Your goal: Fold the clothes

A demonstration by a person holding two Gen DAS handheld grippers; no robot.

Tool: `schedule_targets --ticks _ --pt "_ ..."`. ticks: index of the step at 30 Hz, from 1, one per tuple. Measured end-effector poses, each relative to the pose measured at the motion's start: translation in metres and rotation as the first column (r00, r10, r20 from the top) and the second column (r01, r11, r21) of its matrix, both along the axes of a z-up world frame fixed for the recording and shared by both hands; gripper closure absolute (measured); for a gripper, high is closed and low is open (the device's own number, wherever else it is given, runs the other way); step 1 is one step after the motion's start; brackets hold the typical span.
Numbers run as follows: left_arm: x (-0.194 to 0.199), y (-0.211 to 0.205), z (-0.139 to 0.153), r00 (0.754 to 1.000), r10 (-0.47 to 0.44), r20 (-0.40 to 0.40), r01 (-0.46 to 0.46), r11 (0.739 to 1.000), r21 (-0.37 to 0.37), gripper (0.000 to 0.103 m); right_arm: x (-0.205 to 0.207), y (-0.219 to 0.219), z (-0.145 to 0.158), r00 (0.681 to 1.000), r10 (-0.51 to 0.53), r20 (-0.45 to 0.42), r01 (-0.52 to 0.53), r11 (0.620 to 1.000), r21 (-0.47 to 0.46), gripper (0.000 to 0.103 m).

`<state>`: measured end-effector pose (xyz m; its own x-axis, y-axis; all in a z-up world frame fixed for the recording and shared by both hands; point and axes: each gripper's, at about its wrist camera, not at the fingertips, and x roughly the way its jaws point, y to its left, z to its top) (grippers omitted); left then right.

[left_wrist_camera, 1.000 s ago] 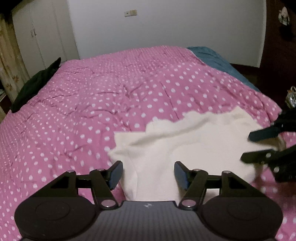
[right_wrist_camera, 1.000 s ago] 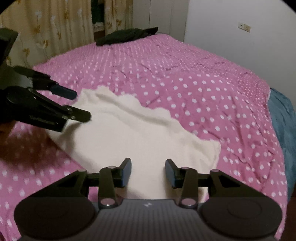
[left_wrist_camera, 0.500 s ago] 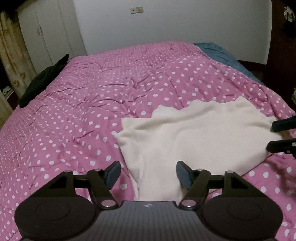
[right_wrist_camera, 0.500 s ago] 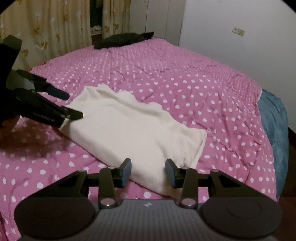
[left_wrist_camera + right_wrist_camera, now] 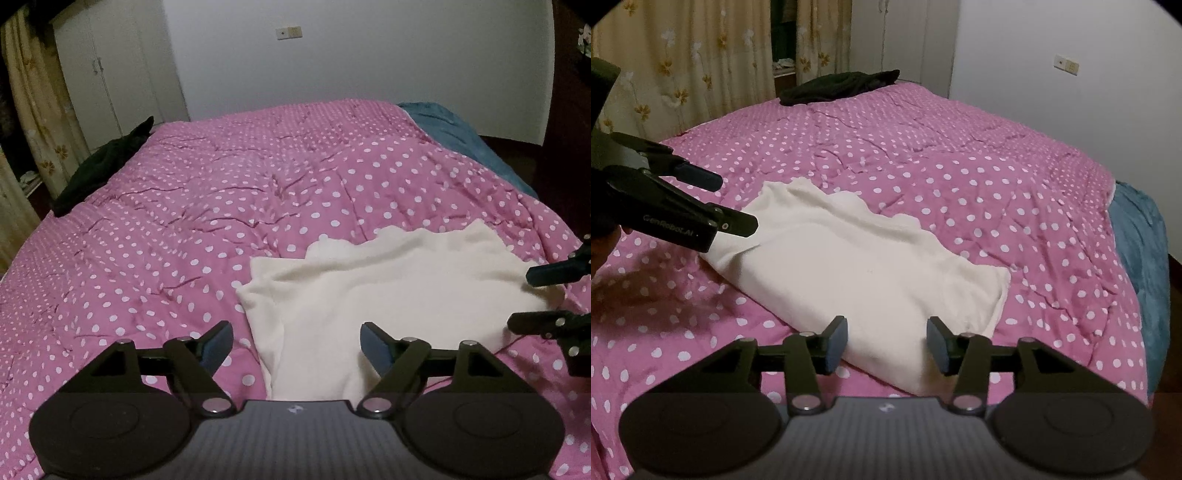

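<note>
Left gripper [image 5: 295,341]: jaws spread wide and opening; the near left end of the cream garment [image 5: 388,291] lies below and between the pads, not pinched. From the right wrist view its fingers reach in over that same end, tips apart.

Right gripper [image 5: 886,341]: jaws apart and opening; the garment's near right edge lies under the gap, pads clear of the cloth. Whether either fingertip brushes the fabric is hard to tell at this angle.

Garment: cream, folded into a long flat band, lying across the near part of the pink polka-dot quilt [image 5: 923,155], far edge wavy.

Further out: a dark garment [image 5: 842,86] at the quilt's far corner, well apart from the cream one. A teal blanket [image 5: 1141,258] hangs along the bed's right side. Flowered curtains [image 5: 683,62] and a white wardrobe [image 5: 110,74] stand behind; a wall socket [image 5: 290,33] on the white wall.
</note>
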<state>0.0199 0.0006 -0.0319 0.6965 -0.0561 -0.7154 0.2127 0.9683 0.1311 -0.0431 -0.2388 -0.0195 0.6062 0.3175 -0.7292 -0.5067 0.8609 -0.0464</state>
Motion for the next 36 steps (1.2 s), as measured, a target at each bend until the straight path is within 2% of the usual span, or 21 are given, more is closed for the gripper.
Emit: schedule_targets --ticks 2,10,13,16,21,26,30,36 --pt "-0.001 -0.002 0.002 1.0 -0.001 0.004 0.001 1.0 0.002 0.024 0.0 0.003 0.0 1.0 0.006 -0.001 -0.006 1.0 0.007 0.051" --pt "-0.007 -0.003 0.009 0.999 0.008 0.032 -0.008 1.0 0.009 0.021 0.001 0.015 -0.003 0.999 0.039 -0.007 -0.038 0.999 0.021 0.049" --pt "-0.008 -0.003 0.011 0.999 0.014 0.042 -0.014 1.0 0.012 0.018 0.002 0.018 -0.004 0.999 0.041 -0.008 -0.041 0.999 0.02 0.043" --pt "-0.007 -0.003 0.011 0.999 0.016 0.044 -0.016 1.0 0.015 0.017 0.003 0.022 -0.004 0.999 0.043 -0.007 -0.043 0.999 0.029 0.043" --pt "0.0 0.005 0.003 0.998 0.051 0.033 -0.052 0.998 0.025 0.017 0.008 0.032 -0.006 0.999 0.049 -0.001 -0.049 0.998 0.048 0.043" --pt "0.008 0.02 -0.016 0.995 0.097 -0.011 -0.097 0.994 0.046 0.017 0.009 0.047 -0.016 0.996 0.081 -0.024 -0.08 0.996 0.038 0.043" --pt "0.011 0.028 -0.031 0.993 0.098 -0.069 -0.096 0.995 0.029 0.017 0.005 0.054 -0.024 0.994 0.105 -0.035 -0.105 0.994 0.004 0.042" --pt "0.015 0.039 -0.022 0.991 0.113 -0.071 -0.116 0.993 -0.038 0.017 0.001 0.029 0.001 0.999 0.047 0.009 -0.048 0.997 0.054 0.042"
